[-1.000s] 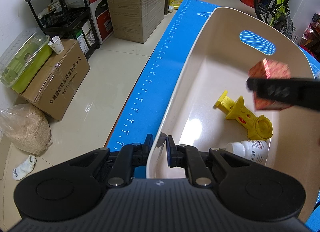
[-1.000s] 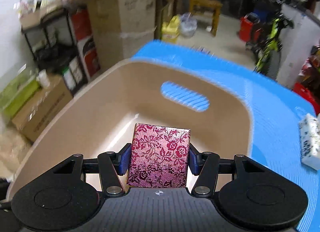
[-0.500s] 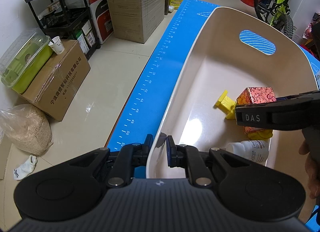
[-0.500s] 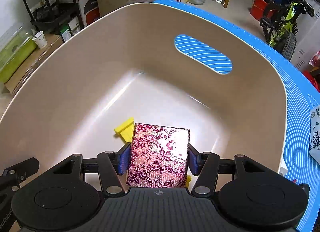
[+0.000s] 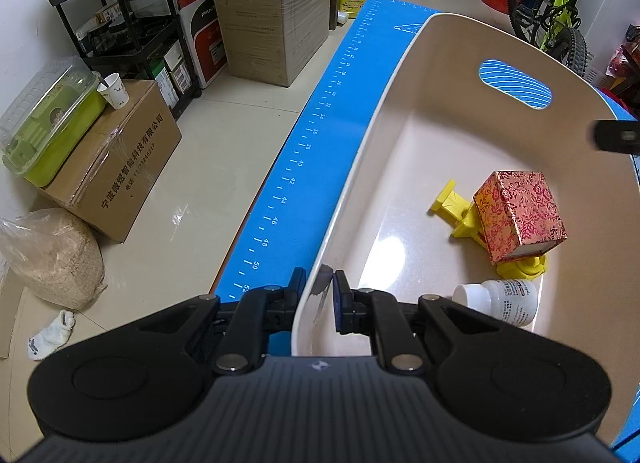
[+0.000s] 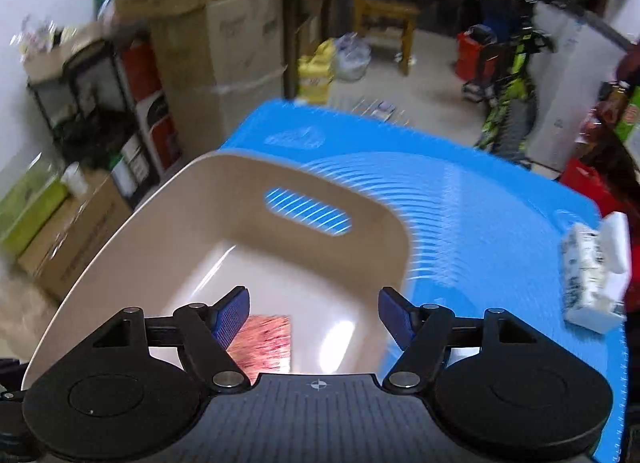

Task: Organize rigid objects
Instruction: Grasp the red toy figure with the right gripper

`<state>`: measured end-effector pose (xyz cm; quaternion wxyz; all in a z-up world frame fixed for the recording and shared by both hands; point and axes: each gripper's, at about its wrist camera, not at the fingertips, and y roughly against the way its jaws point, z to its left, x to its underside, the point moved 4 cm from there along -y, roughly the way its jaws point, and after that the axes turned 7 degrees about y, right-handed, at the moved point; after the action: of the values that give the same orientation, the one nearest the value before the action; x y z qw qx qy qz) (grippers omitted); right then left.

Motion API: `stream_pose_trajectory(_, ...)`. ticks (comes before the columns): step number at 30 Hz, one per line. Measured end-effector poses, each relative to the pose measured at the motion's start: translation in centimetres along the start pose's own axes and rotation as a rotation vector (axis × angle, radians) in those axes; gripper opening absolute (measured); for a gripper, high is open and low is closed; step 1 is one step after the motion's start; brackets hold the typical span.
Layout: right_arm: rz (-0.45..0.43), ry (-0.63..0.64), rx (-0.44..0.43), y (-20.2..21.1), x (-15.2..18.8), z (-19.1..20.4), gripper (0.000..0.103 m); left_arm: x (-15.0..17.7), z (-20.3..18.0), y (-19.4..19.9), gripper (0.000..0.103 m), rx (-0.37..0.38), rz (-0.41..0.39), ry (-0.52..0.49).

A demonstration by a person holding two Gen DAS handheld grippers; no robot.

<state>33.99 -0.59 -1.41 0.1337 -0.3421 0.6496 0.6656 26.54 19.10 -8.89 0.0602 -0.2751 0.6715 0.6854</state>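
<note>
A beige plastic bin (image 5: 360,167) stands on the blue mat (image 5: 320,123). My left gripper (image 5: 318,295) is shut on the bin's near rim. Inside lie a red floral box (image 5: 520,215), leaning on a yellow toy (image 5: 460,211), and a white pill bottle (image 5: 500,299). My right gripper (image 6: 314,315) is open and empty, raised above the bin (image 6: 160,231). The floral box (image 6: 264,347) shows below its left finger. A tip of the right gripper shows at the left wrist view's right edge (image 5: 616,135).
A white patterned package (image 6: 592,275) lies on the mat (image 6: 480,231) at the right. Cardboard boxes (image 5: 272,7), a black shelf (image 5: 120,31), a green container (image 5: 48,127) and a bicycle (image 5: 560,23) stand on the floor around the table.
My right gripper opened and let the floral box go into the bin, then rose up and back. The box now rests on the yellow toy. The left gripper has not moved.
</note>
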Motion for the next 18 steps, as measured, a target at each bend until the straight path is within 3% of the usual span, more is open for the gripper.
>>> stream_pose_trajectory(7, 0.012, -0.118, 0.14, 1.0, 3.2, -7.8, 0.076, 0.0, 0.0, 0.0, 0.016, 0.001, 0.0, 0.0)
stream_pose_trajectory(14, 0.137, -0.266, 0.265, -1.1, 9.3, -14.2, 0.076, 0.0, 0.1, 0.0, 0.016, 0.001, 0.0, 0.002)
stream_pose_trajectory(18, 0.21, -0.345, 0.268, -2.9, 12.3, -15.7, 0.072, 0.0, 0.1, 0.0, 0.016, 0.001, 0.0, 0.002)
